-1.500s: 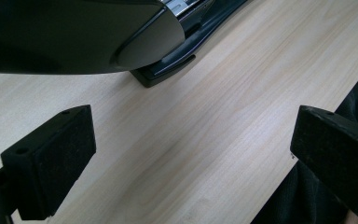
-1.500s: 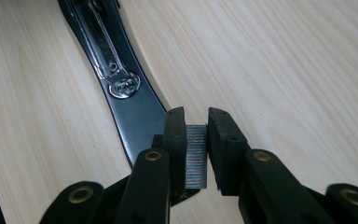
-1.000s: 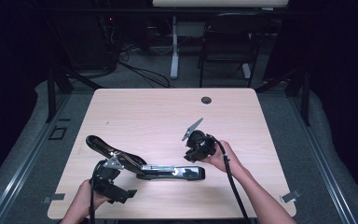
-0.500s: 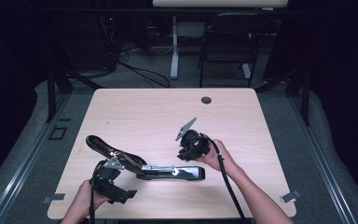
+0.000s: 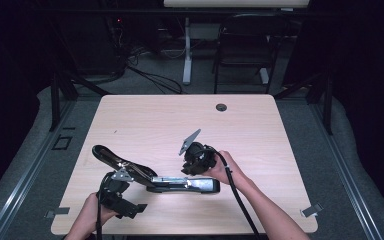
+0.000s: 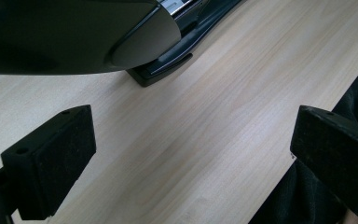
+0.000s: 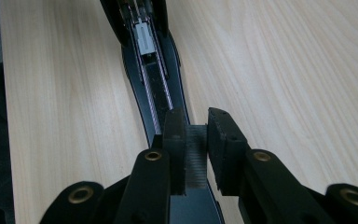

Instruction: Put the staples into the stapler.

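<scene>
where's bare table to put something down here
Free: the far half of the light wood table, between the cable hole and the open black stapler; also the right edge. Crowded: the near strip around the stapler and both claws.

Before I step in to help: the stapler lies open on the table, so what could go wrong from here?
The right gripper pinches a small grey strip, probably staples, over the open stapler; it may slip or miss the narrow channel. The left gripper stands open beside the raised lid, so the stapler could shift.
</scene>
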Motion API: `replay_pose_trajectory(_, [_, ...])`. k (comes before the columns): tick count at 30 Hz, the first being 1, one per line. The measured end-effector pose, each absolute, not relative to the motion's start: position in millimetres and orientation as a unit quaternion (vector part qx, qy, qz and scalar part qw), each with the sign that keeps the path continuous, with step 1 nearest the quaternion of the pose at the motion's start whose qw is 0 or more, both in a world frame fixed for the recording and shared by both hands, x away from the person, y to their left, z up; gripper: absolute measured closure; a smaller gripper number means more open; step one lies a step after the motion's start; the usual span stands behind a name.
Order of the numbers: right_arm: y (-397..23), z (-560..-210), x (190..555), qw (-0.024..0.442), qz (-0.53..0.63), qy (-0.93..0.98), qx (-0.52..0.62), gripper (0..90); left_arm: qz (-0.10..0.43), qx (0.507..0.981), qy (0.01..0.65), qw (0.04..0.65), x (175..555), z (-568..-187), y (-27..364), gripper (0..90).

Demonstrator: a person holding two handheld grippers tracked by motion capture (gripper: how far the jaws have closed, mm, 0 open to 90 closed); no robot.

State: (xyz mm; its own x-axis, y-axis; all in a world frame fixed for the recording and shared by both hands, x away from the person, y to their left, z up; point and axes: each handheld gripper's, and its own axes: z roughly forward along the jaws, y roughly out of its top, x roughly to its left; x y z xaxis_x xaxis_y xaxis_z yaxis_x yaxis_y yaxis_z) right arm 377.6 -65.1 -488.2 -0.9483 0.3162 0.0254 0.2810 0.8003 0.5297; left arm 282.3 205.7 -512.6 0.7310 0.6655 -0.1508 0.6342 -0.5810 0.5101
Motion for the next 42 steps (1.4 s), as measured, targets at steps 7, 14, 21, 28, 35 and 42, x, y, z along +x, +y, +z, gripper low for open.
replay_pose_trajectory(7, [-57,-493,378,0.025,0.278,0.949,0.144,78.0,0.028,0.889,0.366,0.275,282,-513,206,0.3])
replay_pose_trajectory(14, [-50,-499,379,0.017,0.283,0.95,0.133,78.0,0.028,0.889,0.365,0.274,282,-513,206,0.3])
replay_pose_trajectory(21, [-45,-502,378,0.016,0.285,0.95,0.126,78.0,0.027,0.89,0.365,0.273,282,-513,205,0.3])
replay_pose_trajectory(28, [-43,-507,377,0.012,0.281,0.952,0.121,78.1,0.027,0.891,0.363,0.272,282,-513,205,0.3])
replay_pose_trajectory(35, [-43,-511,377,0.009,0.283,0.952,0.119,78.0,0.026,0.891,0.363,0.271,282,-514,204,0.3])
replay_pose_trajectory(42, [-43,-512,376,0.016,0.284,0.953,0.107,78.0,0.026,0.891,0.363,0.271,282,-514,204,0.3])
